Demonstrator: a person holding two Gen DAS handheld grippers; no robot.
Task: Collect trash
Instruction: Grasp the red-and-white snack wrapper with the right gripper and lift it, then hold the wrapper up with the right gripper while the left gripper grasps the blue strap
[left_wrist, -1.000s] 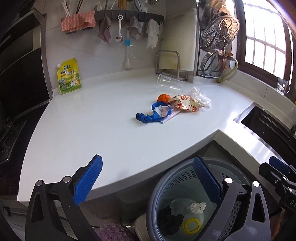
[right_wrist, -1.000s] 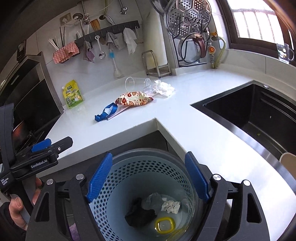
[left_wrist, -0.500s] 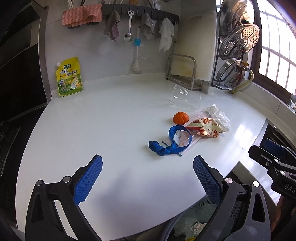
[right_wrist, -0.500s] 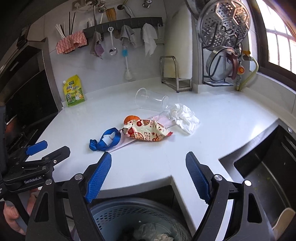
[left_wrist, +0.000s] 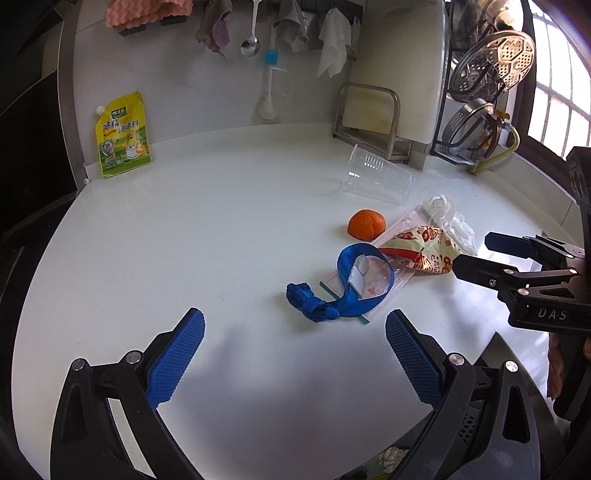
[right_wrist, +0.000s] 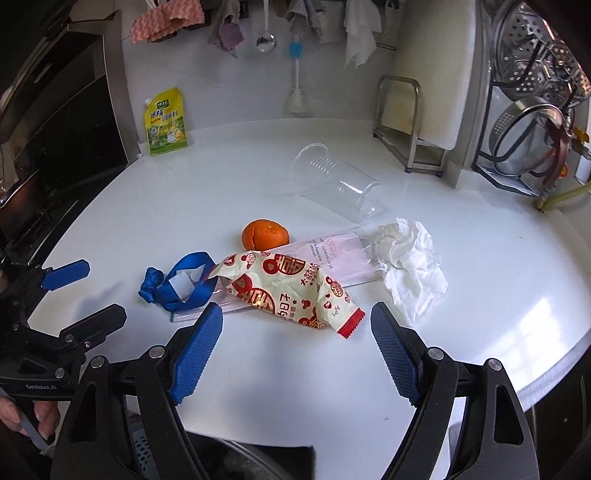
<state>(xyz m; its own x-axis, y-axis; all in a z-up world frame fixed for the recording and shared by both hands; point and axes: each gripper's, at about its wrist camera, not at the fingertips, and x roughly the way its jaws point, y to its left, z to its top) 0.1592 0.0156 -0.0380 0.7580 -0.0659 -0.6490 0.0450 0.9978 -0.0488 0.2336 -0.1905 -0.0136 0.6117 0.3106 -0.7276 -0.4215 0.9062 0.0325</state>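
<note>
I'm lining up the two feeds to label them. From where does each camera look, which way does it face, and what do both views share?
Left wrist: sits on the left claw, looking down across the white countertop at the blue fabric strap; its own open blue pads frame the bottom, the right claw enters at right.
Right wrist: sits on the right claw, facing the red-patterned snack wrapper; the left claw shows at left.
Shared: strap, wrapper, orange mandarin, tipped clear plastic cup.
</note>
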